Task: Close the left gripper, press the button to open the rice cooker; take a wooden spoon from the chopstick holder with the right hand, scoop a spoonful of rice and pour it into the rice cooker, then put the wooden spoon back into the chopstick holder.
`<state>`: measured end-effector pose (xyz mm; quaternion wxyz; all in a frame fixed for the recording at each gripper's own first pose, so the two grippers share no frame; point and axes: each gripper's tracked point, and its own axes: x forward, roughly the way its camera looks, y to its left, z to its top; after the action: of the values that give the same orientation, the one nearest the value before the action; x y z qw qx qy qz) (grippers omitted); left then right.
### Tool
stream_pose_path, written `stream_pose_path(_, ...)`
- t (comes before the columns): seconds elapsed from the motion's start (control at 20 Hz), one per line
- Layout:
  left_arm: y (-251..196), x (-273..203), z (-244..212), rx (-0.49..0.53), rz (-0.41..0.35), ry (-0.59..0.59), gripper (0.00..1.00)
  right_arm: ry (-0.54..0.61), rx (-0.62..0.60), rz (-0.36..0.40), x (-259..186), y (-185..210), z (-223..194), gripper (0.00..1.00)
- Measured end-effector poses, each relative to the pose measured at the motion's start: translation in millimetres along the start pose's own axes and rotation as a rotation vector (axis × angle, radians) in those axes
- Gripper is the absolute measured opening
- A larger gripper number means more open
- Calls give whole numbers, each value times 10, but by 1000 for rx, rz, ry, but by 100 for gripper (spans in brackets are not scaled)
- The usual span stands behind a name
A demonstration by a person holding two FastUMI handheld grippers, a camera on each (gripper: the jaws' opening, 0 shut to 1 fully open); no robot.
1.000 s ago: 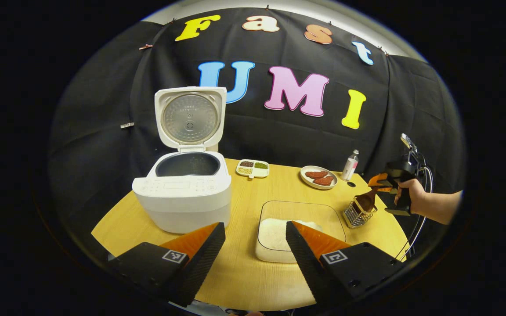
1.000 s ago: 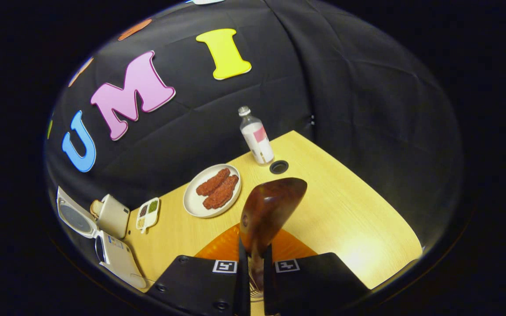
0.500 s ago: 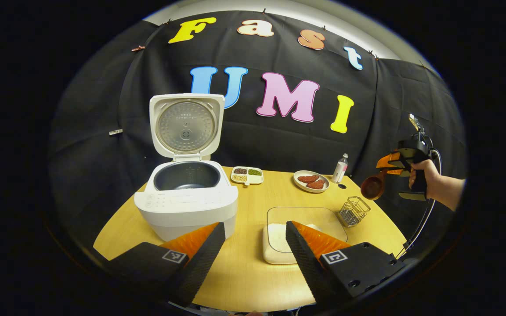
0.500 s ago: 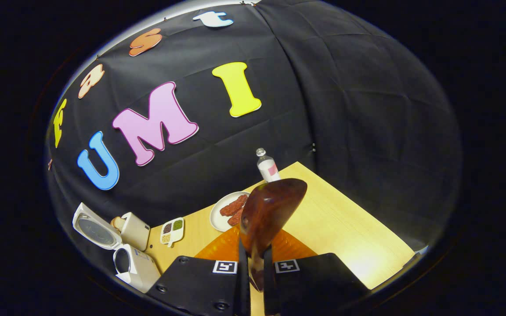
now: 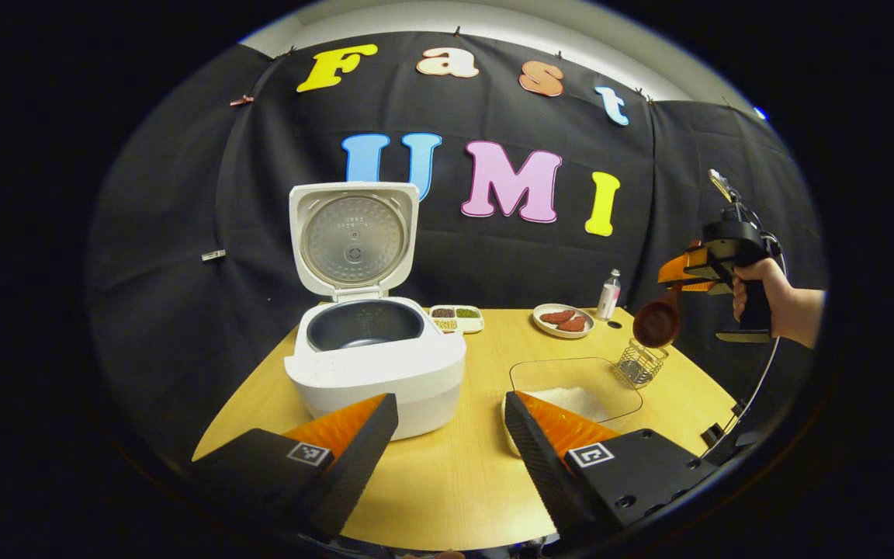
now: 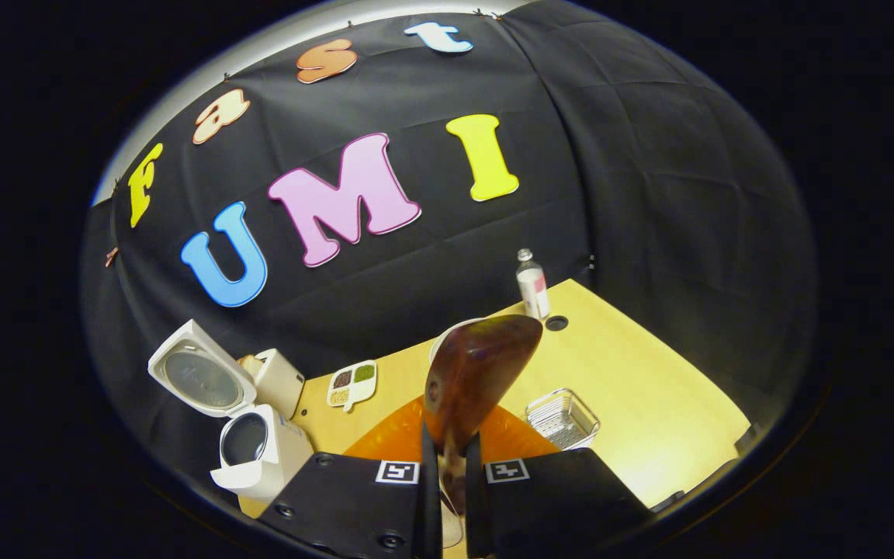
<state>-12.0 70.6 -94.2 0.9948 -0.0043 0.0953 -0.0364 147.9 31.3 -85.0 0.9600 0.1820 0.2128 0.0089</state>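
Left view level, right view overhead; shared table (image 5: pixel 447 466).

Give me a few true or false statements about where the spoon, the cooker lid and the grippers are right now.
1. The rice cooker lid stands open. True.
2. The wooden spoon sits in the chopstick holder. False: it is lifted clear above it.
3. The right gripper is shut on the spoon's handle. True.
4. The left gripper is shut. False: its fingers stand apart.
5. The spoon's bowl carries rice. False: it looks empty.
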Motion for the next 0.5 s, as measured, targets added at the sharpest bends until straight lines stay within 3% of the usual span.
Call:
stream_pose_path(0.25, 185, -90, -120, -15, -17, 18, 96, 29, -19, 17, 121, 328, -440, 16)
stream_pose_path(0.5, 330, -82, -271, -34, -27, 64, 96, 53, -38, -26, 325, 350, -908, 16)
